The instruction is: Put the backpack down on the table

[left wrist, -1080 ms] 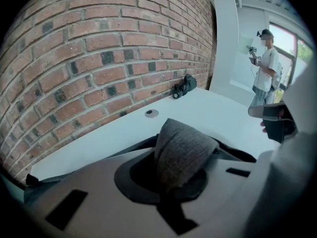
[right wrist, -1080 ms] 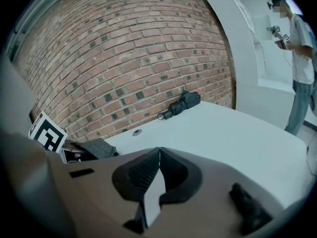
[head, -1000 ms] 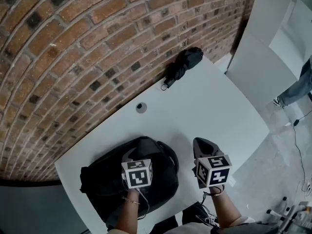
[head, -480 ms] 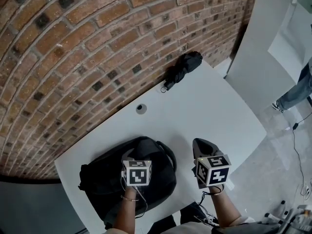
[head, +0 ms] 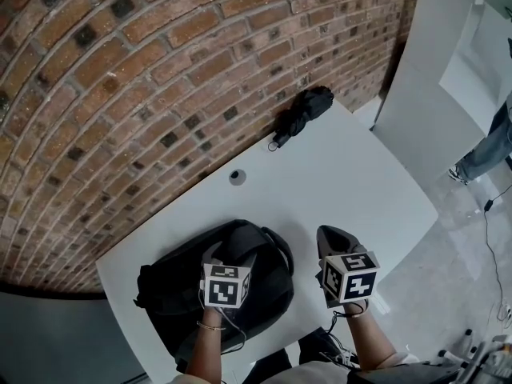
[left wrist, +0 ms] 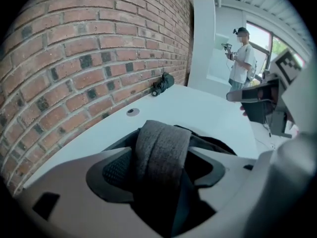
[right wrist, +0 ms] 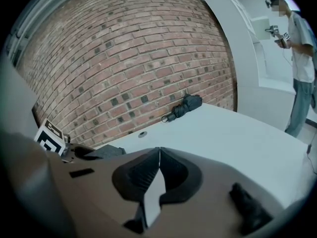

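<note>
1. Head view showed the black backpack [head: 172, 294] lying flat on the white table [head: 344, 166], at the lower left of the frame, close to the near edge.
2. Your left gripper [head: 228, 254] hung over the backpack's top end. In the left gripper view its jaws were opening, spread to either side of the grey carry handle [left wrist: 162, 148] that stood between them.
3. Your right gripper [head: 334, 238] sat over bare tabletop just right of the backpack, apart from it. The right gripper view showed its jaws closed together with nothing between them.
4. A folded black umbrella [head: 302, 110] lay at the table's far edge against the brick wall [head: 144, 70], upper centre of the frame. A small round grommet [head: 237, 177] sat between it and the backpack.
</note>
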`<state>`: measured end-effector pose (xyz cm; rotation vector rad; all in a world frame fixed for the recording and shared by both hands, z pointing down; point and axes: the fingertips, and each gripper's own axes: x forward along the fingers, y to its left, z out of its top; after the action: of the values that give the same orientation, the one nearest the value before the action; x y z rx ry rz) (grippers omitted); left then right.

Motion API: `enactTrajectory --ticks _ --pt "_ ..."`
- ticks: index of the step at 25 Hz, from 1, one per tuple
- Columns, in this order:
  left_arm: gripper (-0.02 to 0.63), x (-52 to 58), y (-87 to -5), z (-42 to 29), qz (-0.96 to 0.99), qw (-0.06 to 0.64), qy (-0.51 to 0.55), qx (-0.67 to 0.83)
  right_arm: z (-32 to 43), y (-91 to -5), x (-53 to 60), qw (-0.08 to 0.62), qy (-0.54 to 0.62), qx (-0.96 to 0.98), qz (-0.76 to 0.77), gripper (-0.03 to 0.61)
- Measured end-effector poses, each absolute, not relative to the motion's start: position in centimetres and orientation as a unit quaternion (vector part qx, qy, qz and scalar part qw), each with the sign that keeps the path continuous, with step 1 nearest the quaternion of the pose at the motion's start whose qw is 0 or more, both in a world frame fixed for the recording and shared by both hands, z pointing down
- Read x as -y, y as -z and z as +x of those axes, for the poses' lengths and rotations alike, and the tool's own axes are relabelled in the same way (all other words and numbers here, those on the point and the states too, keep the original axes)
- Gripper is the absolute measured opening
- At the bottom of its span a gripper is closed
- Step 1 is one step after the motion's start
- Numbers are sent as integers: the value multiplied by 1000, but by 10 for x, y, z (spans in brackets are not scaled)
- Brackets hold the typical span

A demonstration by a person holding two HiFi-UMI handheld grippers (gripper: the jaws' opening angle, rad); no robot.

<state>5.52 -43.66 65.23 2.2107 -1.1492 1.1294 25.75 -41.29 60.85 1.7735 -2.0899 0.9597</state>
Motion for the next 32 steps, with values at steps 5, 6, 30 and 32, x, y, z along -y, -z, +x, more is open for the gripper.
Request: enactTrajectory --ticks 5,6,30,32 --pt "327 432 -638 51 798 217 -377 417 251 -601 407 118 -325 717 606 31" --pt "328 430 -634 50 799 219 -373 417 250 -599 406 117 -325 717 605 31" --pt "325 381 -525 -50 790 245 -200 524 154 -531 384 122 -271 768 567 31" --pt "312 376 -510 -63 788 233 -178 541 143 -524 382 125 -265 774 561 31"
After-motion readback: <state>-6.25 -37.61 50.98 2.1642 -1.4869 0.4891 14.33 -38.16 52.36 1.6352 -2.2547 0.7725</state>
